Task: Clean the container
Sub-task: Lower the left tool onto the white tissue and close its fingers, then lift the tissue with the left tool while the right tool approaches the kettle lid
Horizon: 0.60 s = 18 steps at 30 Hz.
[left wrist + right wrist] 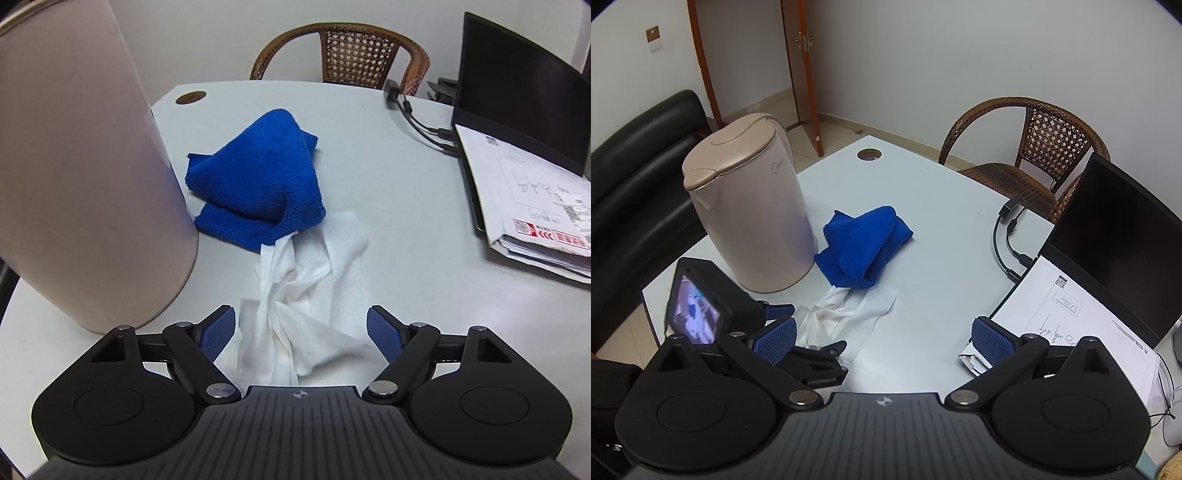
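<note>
Left gripper: jaws apart, straddling the crumpled tissue on the table.
Right gripper: wide apart, empty, above the table.
Blue cloth: bunched beyond the tissue.
Kettle: upright, lid closed, just left of the cloth.

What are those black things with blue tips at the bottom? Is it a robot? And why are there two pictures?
No robot: a person holds a pincher tool in each hand, and each tool has a camera looking along its two fingers. One picture comes from the left gripper, the other from the right gripper. Both are open and hold nothing. On the table stand a kettle, a blue cloth and a crumpled white tissue, which lies between the left gripper's fingers. A laptop and papers sit to the right.
</note>
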### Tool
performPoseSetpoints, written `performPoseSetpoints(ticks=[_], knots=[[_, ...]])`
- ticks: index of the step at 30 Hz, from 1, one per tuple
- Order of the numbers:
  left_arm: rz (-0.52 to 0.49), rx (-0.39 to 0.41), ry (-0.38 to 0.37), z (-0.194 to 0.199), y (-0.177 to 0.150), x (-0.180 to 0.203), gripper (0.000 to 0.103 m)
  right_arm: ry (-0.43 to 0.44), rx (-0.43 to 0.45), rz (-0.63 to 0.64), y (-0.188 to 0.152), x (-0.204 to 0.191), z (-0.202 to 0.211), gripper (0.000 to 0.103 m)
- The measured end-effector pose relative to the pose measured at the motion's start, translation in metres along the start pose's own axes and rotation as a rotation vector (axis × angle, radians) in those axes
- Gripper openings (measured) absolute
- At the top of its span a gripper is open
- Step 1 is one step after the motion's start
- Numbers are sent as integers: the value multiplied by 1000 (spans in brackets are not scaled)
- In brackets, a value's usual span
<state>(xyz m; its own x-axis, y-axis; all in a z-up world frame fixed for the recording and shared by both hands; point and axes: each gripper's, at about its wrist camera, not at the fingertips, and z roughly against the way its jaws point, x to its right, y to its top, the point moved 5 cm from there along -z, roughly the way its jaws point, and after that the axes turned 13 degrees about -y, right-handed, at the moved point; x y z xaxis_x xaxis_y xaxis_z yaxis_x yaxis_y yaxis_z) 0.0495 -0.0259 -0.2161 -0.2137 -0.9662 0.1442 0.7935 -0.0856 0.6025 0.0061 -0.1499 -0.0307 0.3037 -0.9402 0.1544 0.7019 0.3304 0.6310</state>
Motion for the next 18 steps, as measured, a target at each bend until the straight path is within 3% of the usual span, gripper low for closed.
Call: performPoseSetpoints(ticks=[1, 4, 12, 16, 18], knots=[[-3, -3, 6, -3, 0, -1, 77, -3, -2, -4, -1, 2, 0, 103], [-12, -13, 4, -13, 0, -2, 54, -13, -10, -19, -4, 10, -1, 103], [-36, -3, 3, -25, 0, 0, 50, -28, -25, -40, -12, 19, -2, 103], [-87, 13, -26, -27, 0, 7, 17, -16, -15, -35, -8, 15, -1, 103], [-72, 11, -43, -26, 0, 6, 14, -5, -7, -30, -4, 11, -1, 103]])
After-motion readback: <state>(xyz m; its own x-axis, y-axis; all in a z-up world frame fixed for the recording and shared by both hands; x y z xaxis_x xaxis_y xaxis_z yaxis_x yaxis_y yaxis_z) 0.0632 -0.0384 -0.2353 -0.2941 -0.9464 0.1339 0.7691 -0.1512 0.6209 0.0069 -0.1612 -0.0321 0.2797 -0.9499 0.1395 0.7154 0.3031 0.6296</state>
